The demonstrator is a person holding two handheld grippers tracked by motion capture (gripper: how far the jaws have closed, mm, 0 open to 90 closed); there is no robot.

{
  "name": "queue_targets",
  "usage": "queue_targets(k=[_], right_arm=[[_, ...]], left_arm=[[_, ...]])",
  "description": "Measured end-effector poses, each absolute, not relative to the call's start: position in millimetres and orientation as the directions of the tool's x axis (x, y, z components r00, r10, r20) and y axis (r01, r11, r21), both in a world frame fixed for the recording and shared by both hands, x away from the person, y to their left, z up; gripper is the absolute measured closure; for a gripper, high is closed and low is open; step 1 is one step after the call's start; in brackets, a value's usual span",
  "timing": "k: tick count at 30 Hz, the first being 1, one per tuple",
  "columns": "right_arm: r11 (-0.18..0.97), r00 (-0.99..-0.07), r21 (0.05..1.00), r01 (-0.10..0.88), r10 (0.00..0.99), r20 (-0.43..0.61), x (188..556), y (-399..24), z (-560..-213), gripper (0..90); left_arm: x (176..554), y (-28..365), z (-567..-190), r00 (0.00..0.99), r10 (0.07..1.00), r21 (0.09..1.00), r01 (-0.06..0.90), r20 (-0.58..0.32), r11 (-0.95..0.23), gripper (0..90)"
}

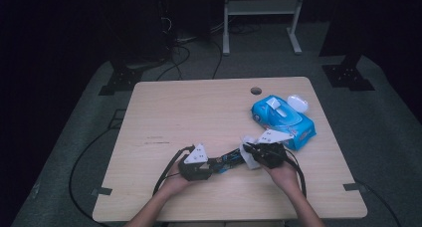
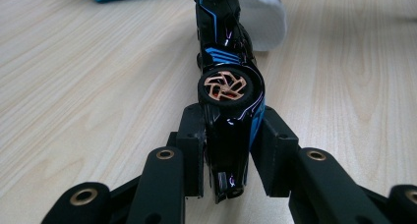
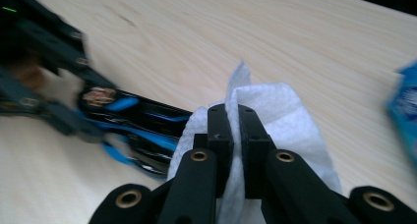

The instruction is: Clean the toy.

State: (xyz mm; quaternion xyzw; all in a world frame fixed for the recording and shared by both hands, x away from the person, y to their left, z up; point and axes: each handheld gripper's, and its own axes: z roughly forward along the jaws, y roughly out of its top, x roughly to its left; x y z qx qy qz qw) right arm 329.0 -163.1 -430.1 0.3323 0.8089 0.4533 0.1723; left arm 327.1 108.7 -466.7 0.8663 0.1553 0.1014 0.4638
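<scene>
Left gripper (image 2: 228,155) jaws clamped on black-blue toy car (image 2: 226,86) just above desk (image 1: 199,112), right gripper (image 3: 235,135) jaws pinching white wipe (image 3: 290,116) vs car's far end, wipes pack (image 1: 283,120) nearby.

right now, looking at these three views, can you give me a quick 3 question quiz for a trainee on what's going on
1. True or false: the left gripper is shut on the toy car.
2. What does the right gripper hold? A) a sponge B) a white wipe C) a pen
3. Fill in: the blue wipes pack lies on the table on the person's ____ side.

Key
1. True: its jaws clamp the black and blue car's body on both sides.
2. B: the white wipe is pinched between its jaws, right against the car's far end.
3. Right: it lies just beyond the right gripper in the high view.
</scene>
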Motion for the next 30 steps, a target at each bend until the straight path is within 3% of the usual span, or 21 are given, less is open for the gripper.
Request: queue_targets(k=[15, 30], right_arm=[[0.363, -0.725, 0.85, 0.381, 0.688, 0.031, 327, -158, -433, 85.6], [0.35, -0.733, 0.859, 0.374, 0.679, 0.042, 327, -160, -435, 85.6]], left_arm=[[332, 118, -463, 0.923, 0.385, 0.844, 0.194, 0.017, -0.5, 67.9], [340, 128, -452, 0.911, 0.389, 0.882, 0.291, -0.137, -0.371, 55.1]])
